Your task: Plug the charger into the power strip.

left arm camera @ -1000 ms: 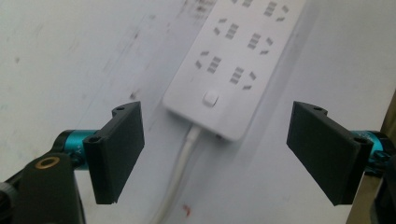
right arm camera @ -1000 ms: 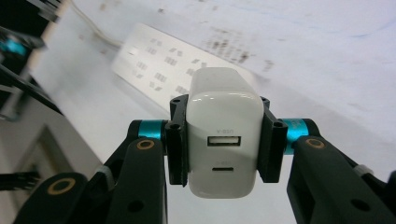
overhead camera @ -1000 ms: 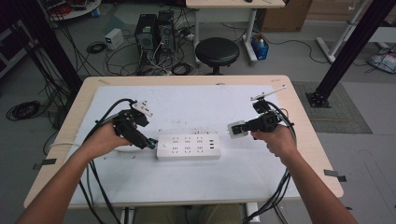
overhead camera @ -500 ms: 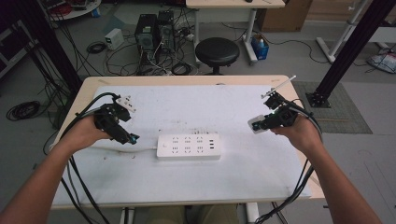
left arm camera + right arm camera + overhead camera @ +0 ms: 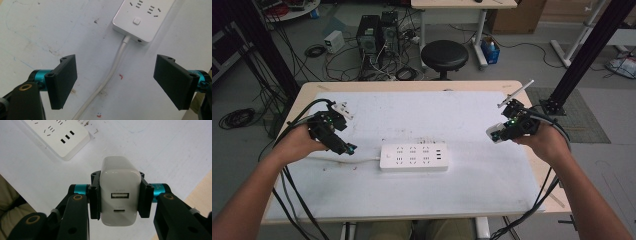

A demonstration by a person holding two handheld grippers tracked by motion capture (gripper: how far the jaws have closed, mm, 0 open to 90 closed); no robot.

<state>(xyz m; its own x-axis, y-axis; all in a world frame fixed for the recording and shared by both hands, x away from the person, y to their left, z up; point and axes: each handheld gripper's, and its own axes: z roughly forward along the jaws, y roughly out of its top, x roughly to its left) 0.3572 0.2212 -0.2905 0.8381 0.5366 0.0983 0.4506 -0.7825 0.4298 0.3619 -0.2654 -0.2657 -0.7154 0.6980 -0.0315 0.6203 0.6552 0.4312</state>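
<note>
**Both hands drawn apart, charger lifted clear of the strip**

Since the earlier frames both hands have pulled outward from the white power strip [image 5: 414, 157]: a second ago the grippers sat right at its two ends, and now each stands well off to its own side of the high view. The right gripper [image 5: 498, 133], at the right middle of that view, has its jaws clamped on a white USB charger [image 5: 120, 192]. In the right gripper view the charger sits squarely between the two black pads, centre of the frame, its two ports facing the camera, with one end of the power strip at the upper left behind it.

The left gripper [image 5: 347, 148] is at the left middle of the high view, its jaws spread wide with nothing between them. In the left gripper view the strip's end lies at the top centre, beyond the jaws, and its white cord [image 5: 110, 75] runs down the table [image 5: 462, 107] between the pads.

The charger's prongs cannot be seen from either side. In the high view it is only a small pale block at the gripper's tip. The cord runs off the bottom edge of the left gripper view.
</note>
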